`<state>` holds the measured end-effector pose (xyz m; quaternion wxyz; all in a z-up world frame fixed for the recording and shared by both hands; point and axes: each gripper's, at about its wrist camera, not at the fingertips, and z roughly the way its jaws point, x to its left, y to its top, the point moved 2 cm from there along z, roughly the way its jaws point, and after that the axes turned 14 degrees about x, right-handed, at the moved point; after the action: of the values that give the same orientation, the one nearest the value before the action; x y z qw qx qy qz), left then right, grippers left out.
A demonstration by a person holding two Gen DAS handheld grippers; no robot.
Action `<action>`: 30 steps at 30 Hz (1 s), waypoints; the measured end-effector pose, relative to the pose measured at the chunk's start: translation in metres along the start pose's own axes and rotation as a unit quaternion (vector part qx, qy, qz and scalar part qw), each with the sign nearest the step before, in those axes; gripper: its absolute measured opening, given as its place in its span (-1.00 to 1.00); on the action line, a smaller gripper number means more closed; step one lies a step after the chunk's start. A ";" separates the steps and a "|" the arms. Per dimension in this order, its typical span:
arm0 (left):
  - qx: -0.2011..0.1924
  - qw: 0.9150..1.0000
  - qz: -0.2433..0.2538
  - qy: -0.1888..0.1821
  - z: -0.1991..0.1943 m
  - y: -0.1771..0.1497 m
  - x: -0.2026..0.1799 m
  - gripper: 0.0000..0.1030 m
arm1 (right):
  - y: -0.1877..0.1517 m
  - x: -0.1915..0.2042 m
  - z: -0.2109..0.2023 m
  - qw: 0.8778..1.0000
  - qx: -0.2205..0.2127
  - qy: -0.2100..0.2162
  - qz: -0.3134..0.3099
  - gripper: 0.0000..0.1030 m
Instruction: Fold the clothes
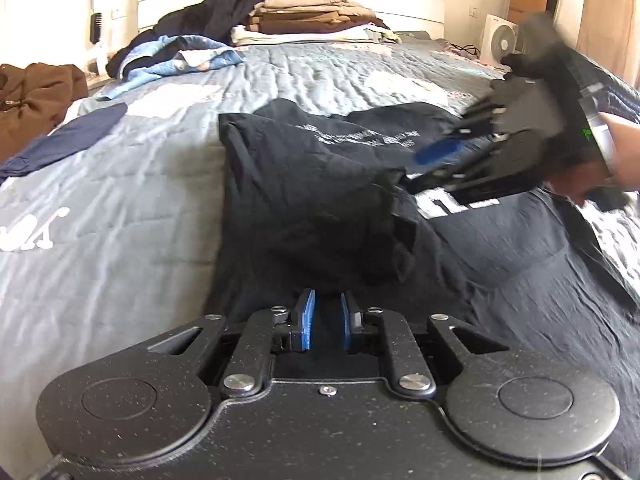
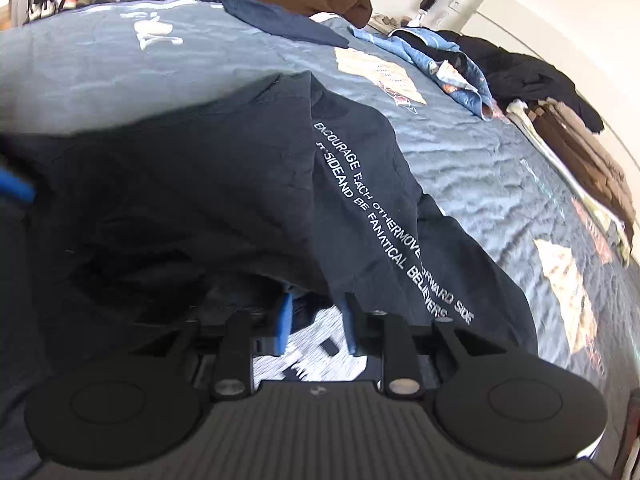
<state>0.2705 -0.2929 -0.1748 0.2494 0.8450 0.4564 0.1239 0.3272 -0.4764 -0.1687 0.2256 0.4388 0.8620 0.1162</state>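
Note:
A black T-shirt (image 1: 304, 184) with white lettering lies crumpled on the blue-grey quilt (image 1: 120, 200). My left gripper (image 1: 327, 316) is at the shirt's near edge, its blue pads close together with a bunch of black cloth rising from between them. My right gripper (image 1: 420, 168), held by a hand (image 1: 616, 160), reaches in from the right over the shirt's large white print. In the right wrist view the right gripper (image 2: 316, 320) has its pads apart. Blurred white print shows through the gap, and a fold of the T-shirt (image 2: 200, 184) drapes over the tips. The left gripper's blue pad (image 2: 16, 190) shows at the left edge.
At the bed's far end are a stack of folded clothes (image 1: 316, 20), a dark heap (image 1: 224, 8) and a light-blue garment (image 1: 180, 56). A navy garment (image 1: 68, 136) and a brown one (image 1: 36, 96) lie at the left. A white fan (image 1: 500, 40) stands beyond the bed.

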 end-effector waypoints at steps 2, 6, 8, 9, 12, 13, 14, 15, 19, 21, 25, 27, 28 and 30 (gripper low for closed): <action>0.000 1.000 0.005 0.011 -0.001 0.000 0.006 -0.45 | -0.003 -0.004 -0.017 0.998 -0.017 0.042 0.038 -0.18; -0.032 0.995 0.044 0.078 0.002 -0.004 0.002 -0.41 | -0.001 0.005 -0.042 0.983 -0.071 0.134 0.100 -0.06; -0.037 0.996 0.039 0.076 0.007 -0.005 0.003 -0.41 | 0.008 0.012 -0.045 0.973 -0.093 0.174 0.121 -0.01; -0.029 0.996 0.038 0.076 0.011 -0.006 0.005 -0.41 | 0.015 0.016 -0.044 0.967 -0.100 0.193 0.131 0.00; -0.007 0.991 0.061 0.120 0.023 -0.008 0.010 -0.42 | 0.035 0.026 -0.031 0.963 -0.101 0.207 0.137 0.01; -0.002 0.990 0.064 0.129 0.023 -0.009 0.012 -0.42 | 0.041 0.029 -0.025 0.966 -0.096 0.201 0.134 0.01; -0.001 0.991 0.056 0.119 0.021 -0.008 0.016 -0.42 | 0.047 0.032 -0.020 0.967 -0.091 0.195 0.133 0.01; 0.001 0.993 0.049 0.109 0.019 -0.007 0.019 -0.42 | 0.051 0.033 -0.015 0.968 -0.084 0.191 0.137 0.01; 0.001 0.995 0.052 0.089 0.009 -0.004 0.021 -0.41 | 0.065 0.022 -0.003 0.968 -0.074 0.180 0.159 0.02; -0.002 0.995 0.060 0.085 0.006 -0.005 0.020 -0.40 | 0.073 0.015 -0.002 0.969 -0.080 0.172 0.157 0.04; -0.023 0.990 0.099 0.099 0.007 -0.007 0.006 -0.03 | 0.095 0.003 0.003 0.978 -0.076 0.146 0.129 0.27; -0.029 0.981 0.140 0.131 0.013 -0.013 -0.006 0.09 | 0.106 -0.002 0.010 0.981 -0.062 0.144 0.117 0.32; -0.032 0.976 0.161 0.146 0.016 -0.016 -0.011 0.09 | 0.111 -0.004 0.014 0.982 -0.055 0.143 0.112 0.33; -0.029 0.969 0.184 0.160 0.025 -0.021 -0.017 0.10 | 0.120 -0.007 0.025 0.984 -0.036 0.137 0.105 0.34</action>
<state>0.2571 -0.3051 -0.2065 0.1704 0.8759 0.3238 0.3145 0.4274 -0.4118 -0.1406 0.1074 0.4980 0.8293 0.2295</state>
